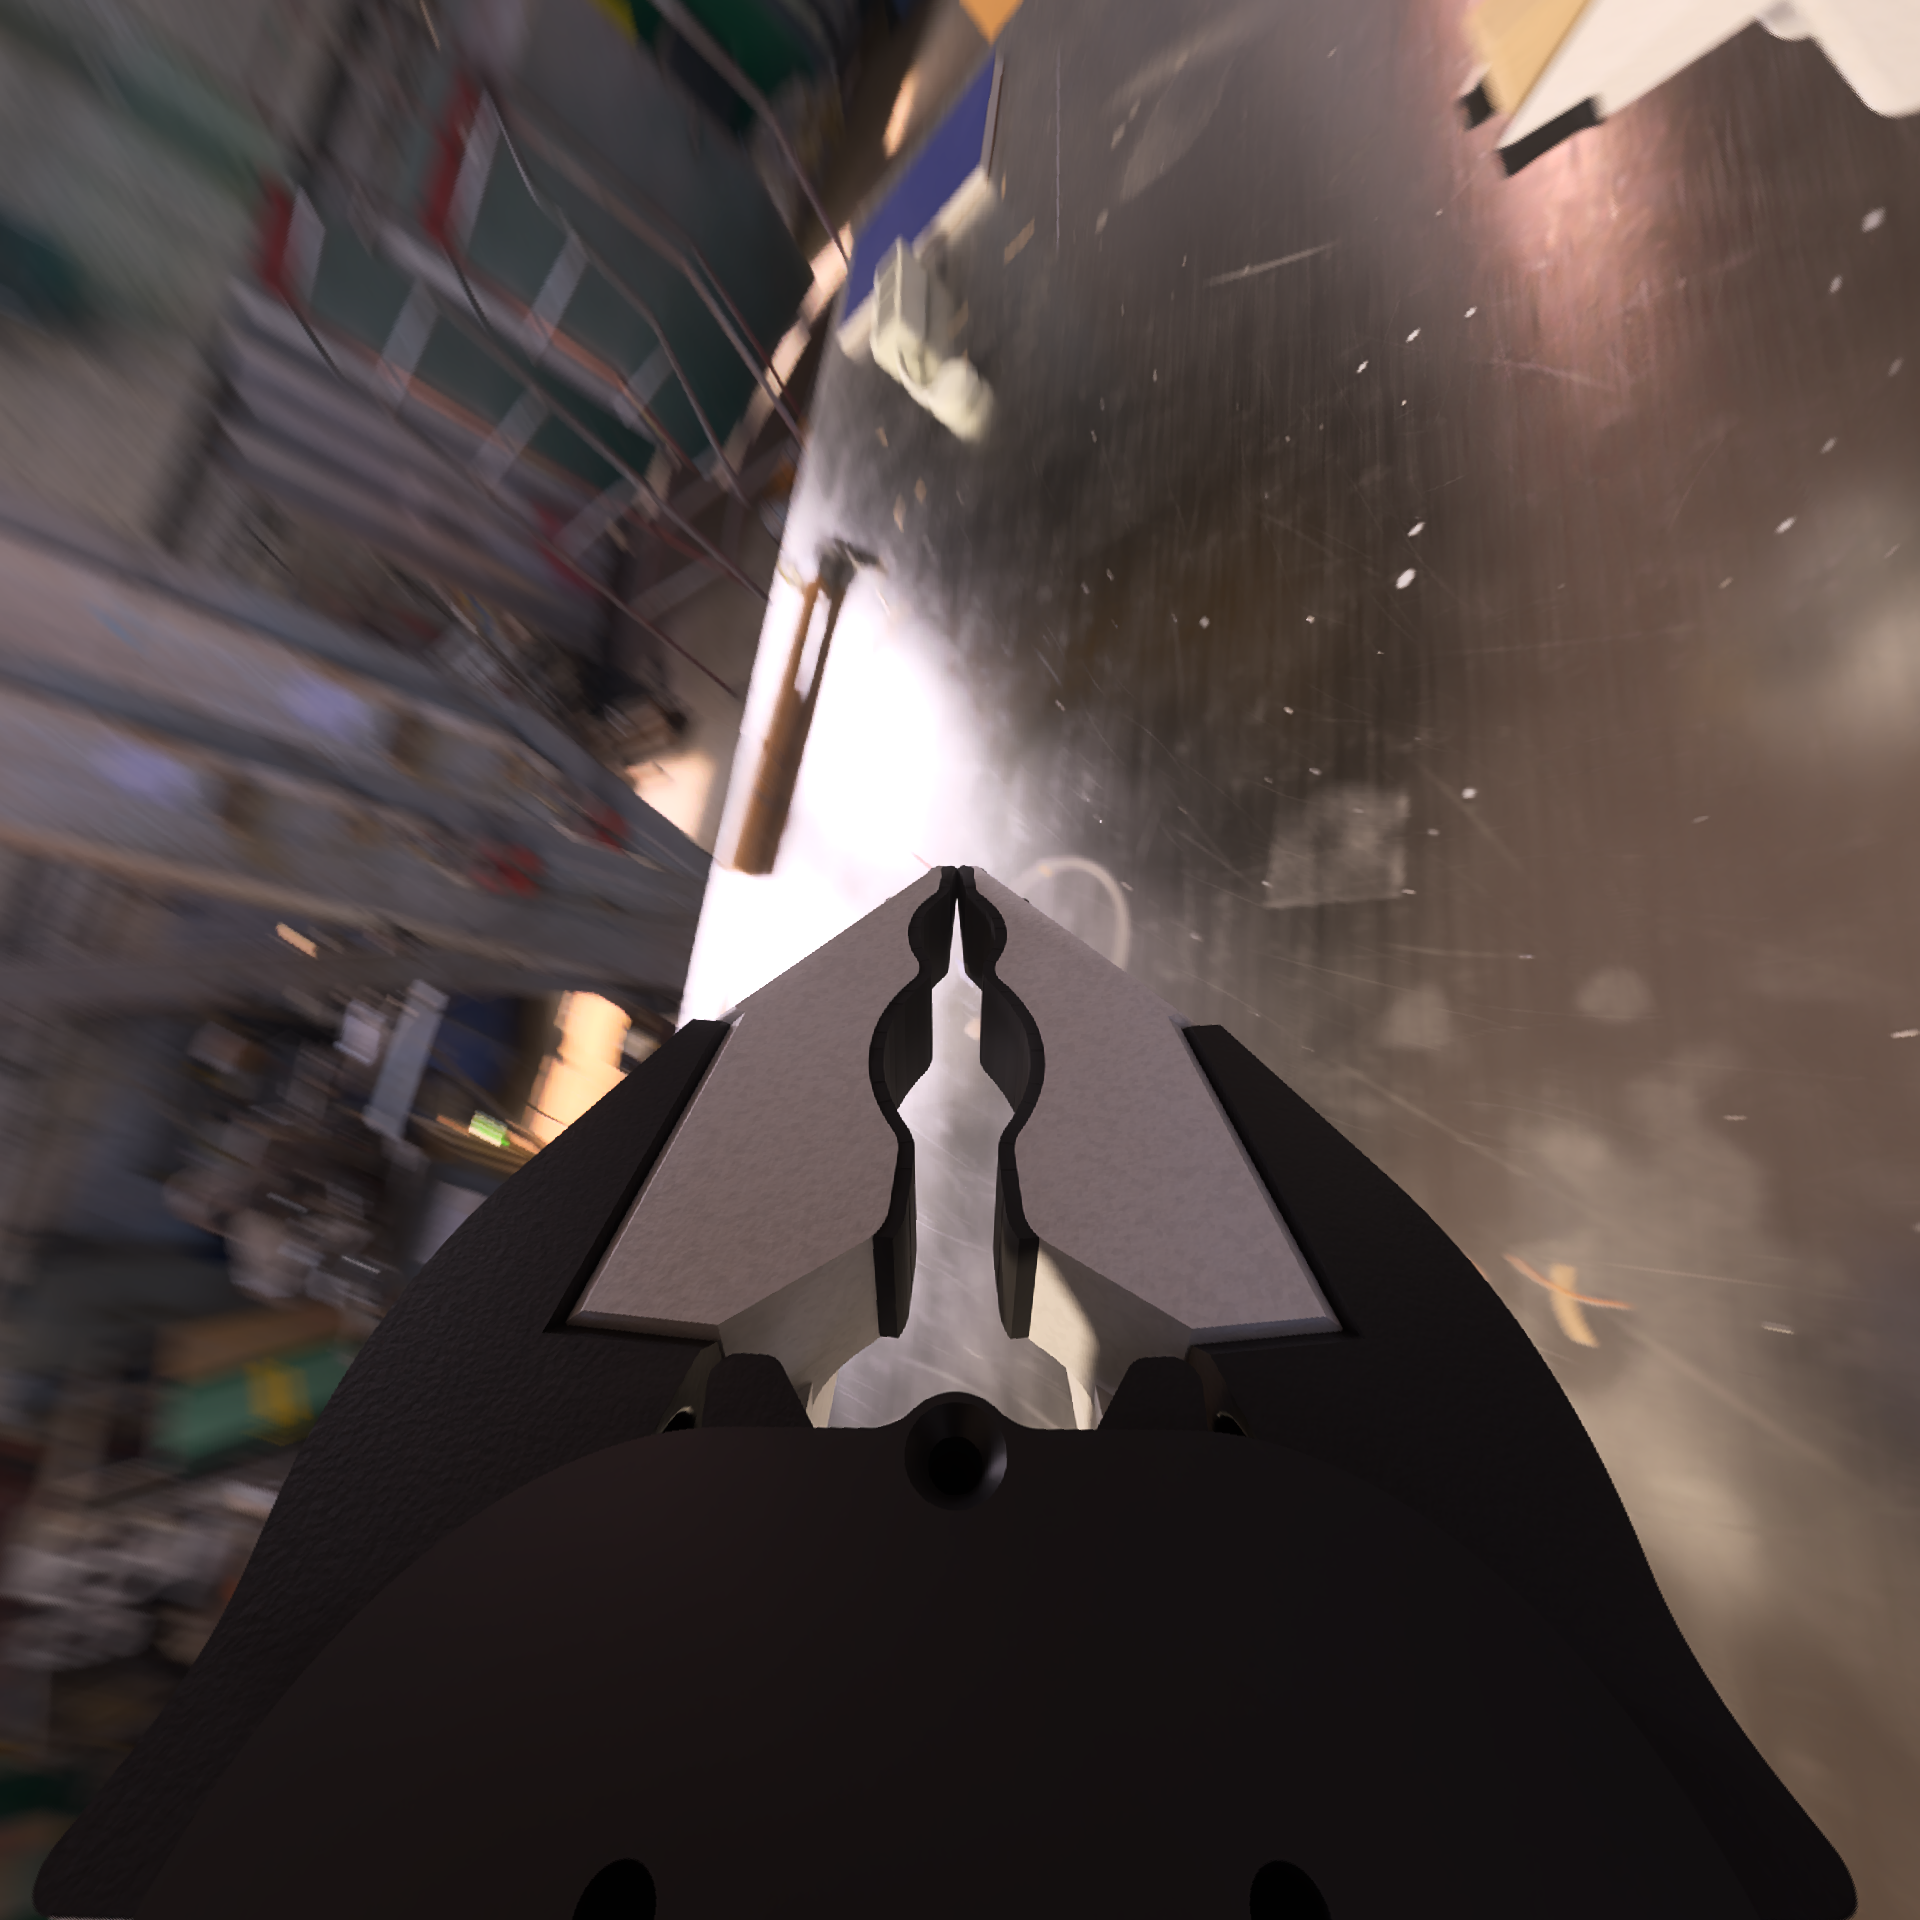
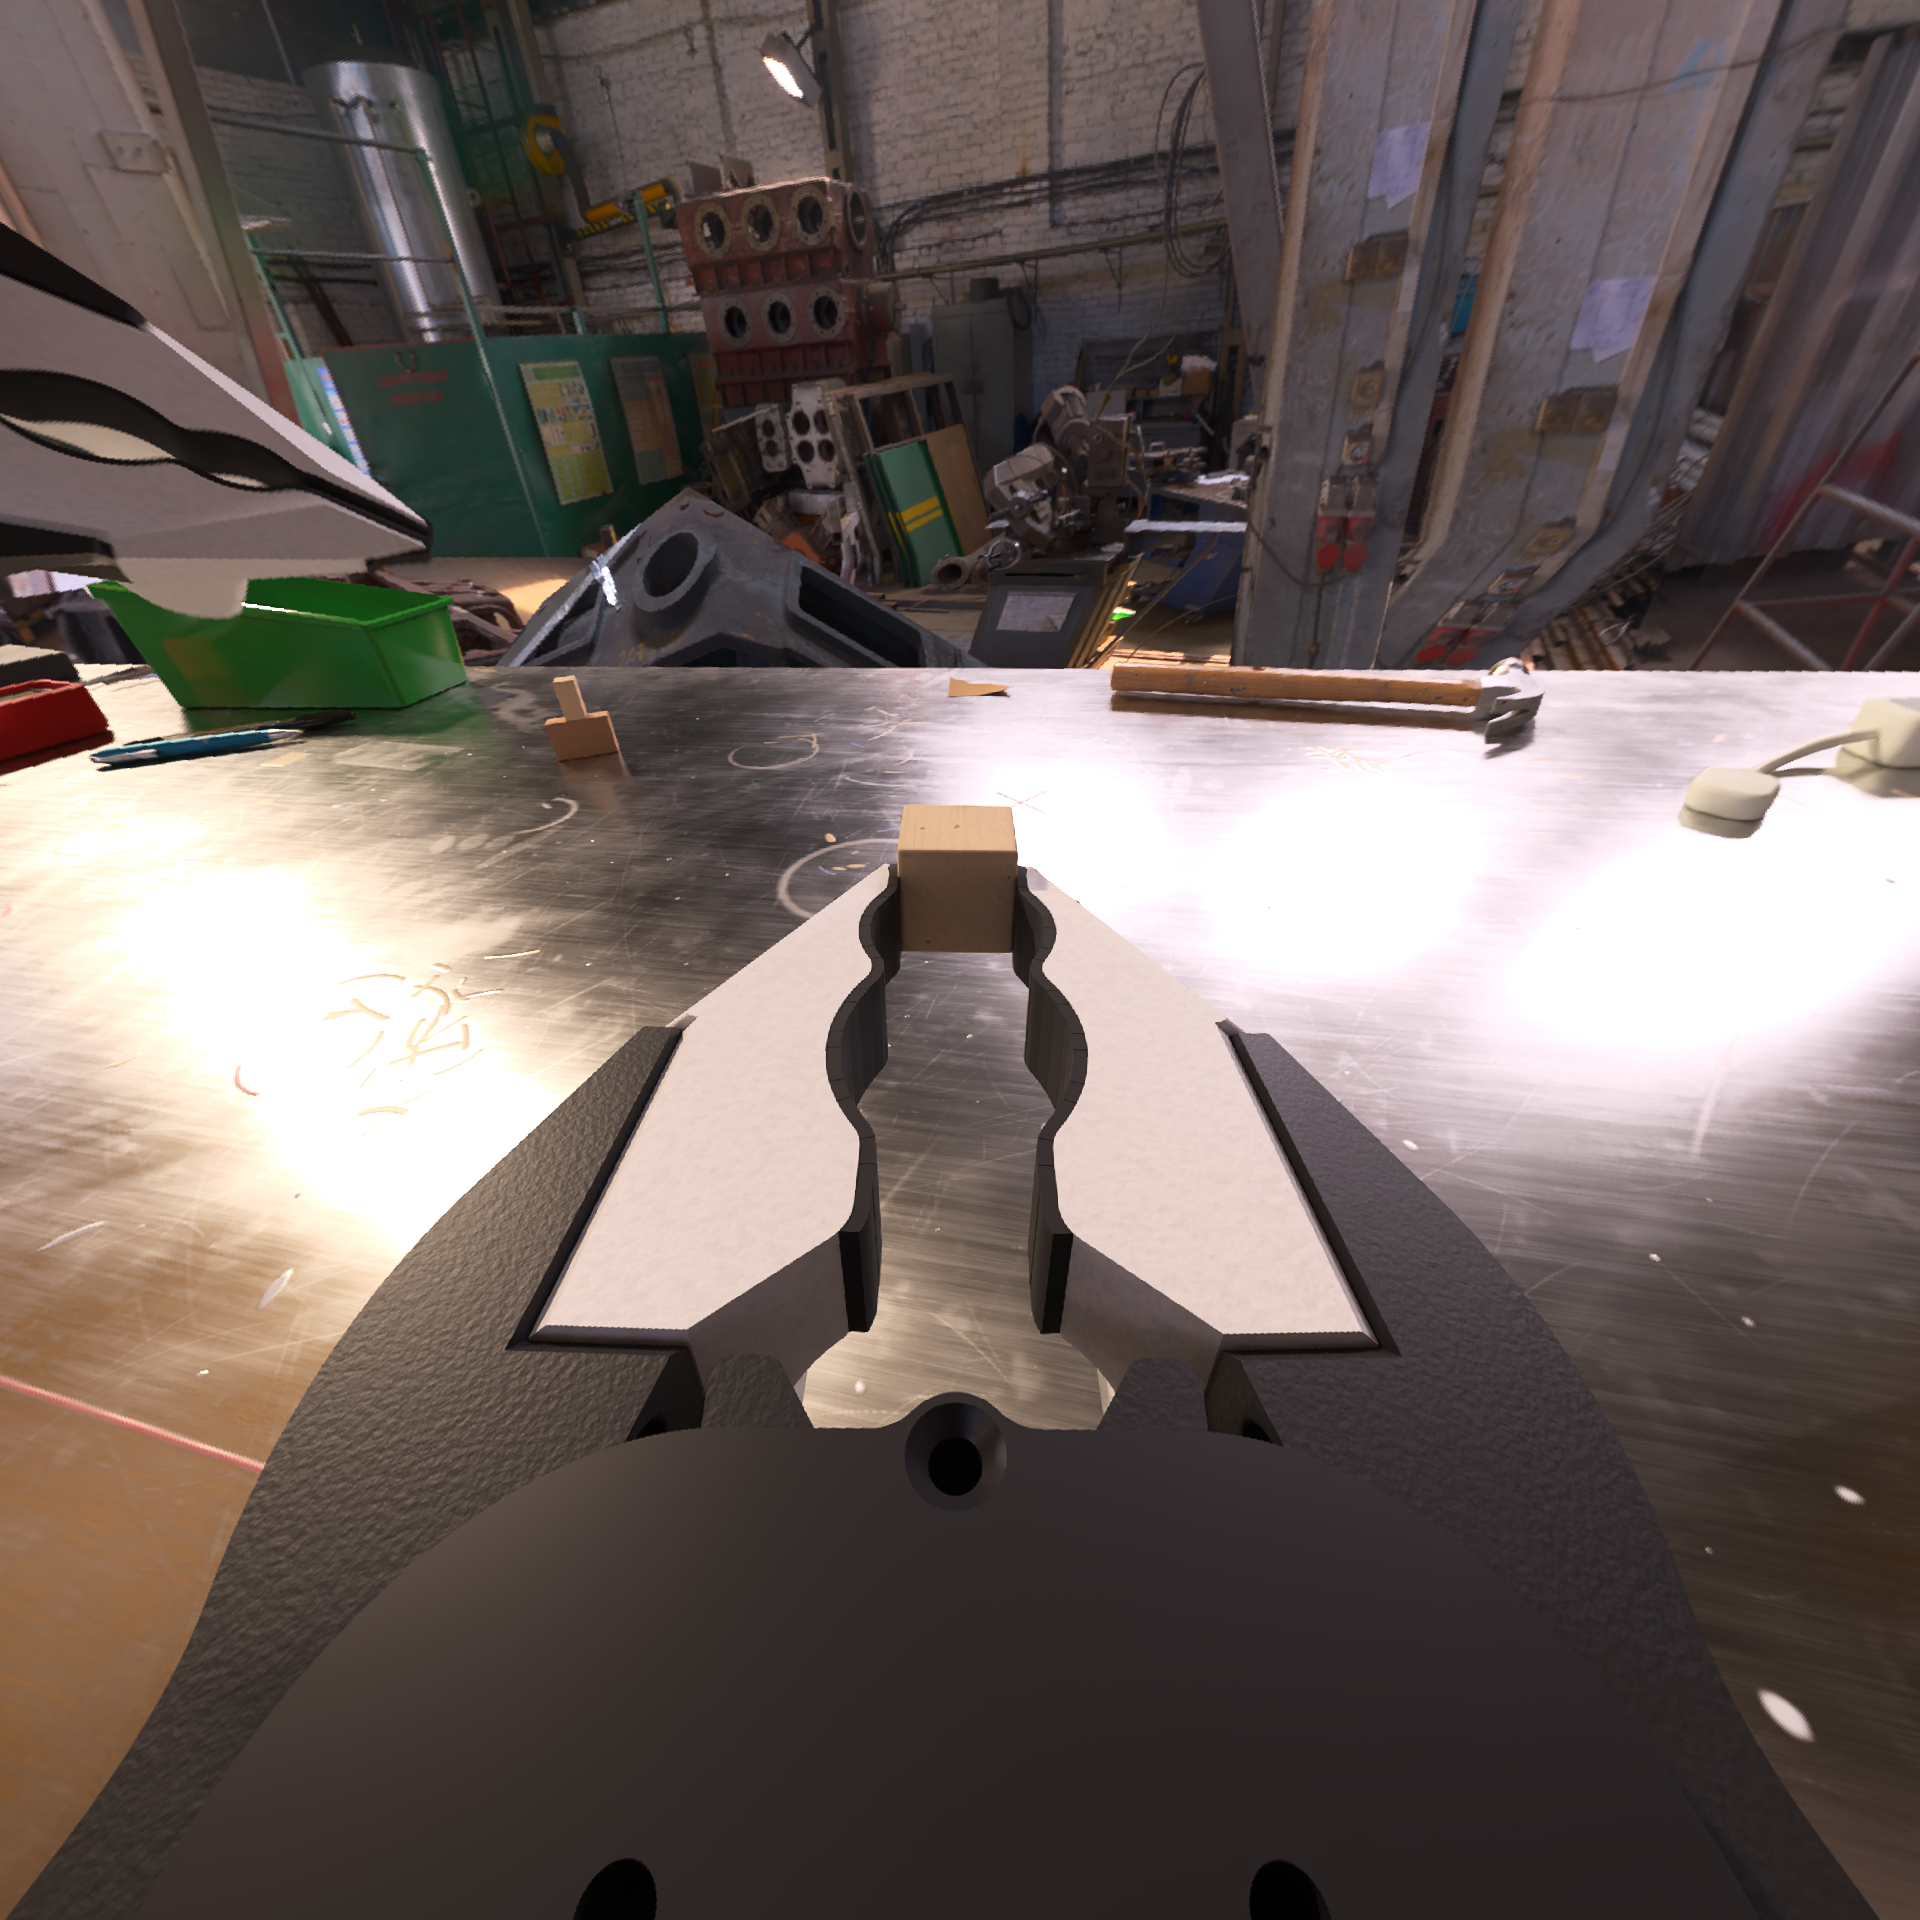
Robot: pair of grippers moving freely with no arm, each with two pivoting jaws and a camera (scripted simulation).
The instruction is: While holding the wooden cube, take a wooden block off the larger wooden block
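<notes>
No writing can be read in either view. In the right wrist view, green wall panels (image 2: 582, 431) behind the table (image 2: 416, 987) bear red lettering and coloured posters too small to make out, and pale paper sheets (image 2: 1610, 312) hang on the grey columns, equally unreadable. The left wrist view is too blurred for any lettering to show.

Tongs (image 1: 957, 878): tips pressed together, nothing between them.
Bench (image 1: 1455, 675): shiny grey metal, scratched, tilted and blurry, with a bright white glare near the tongs.
Hammer (image 1: 795, 696): wooden handle, dark head, lying near the bench edge past the tongs.
White plug thing (image 1: 920, 343): farther along the edge, blurry.
Other tongs (image 1: 1704, 62): white, top right corner.
Background: smeared, hard to tell.
</notes>
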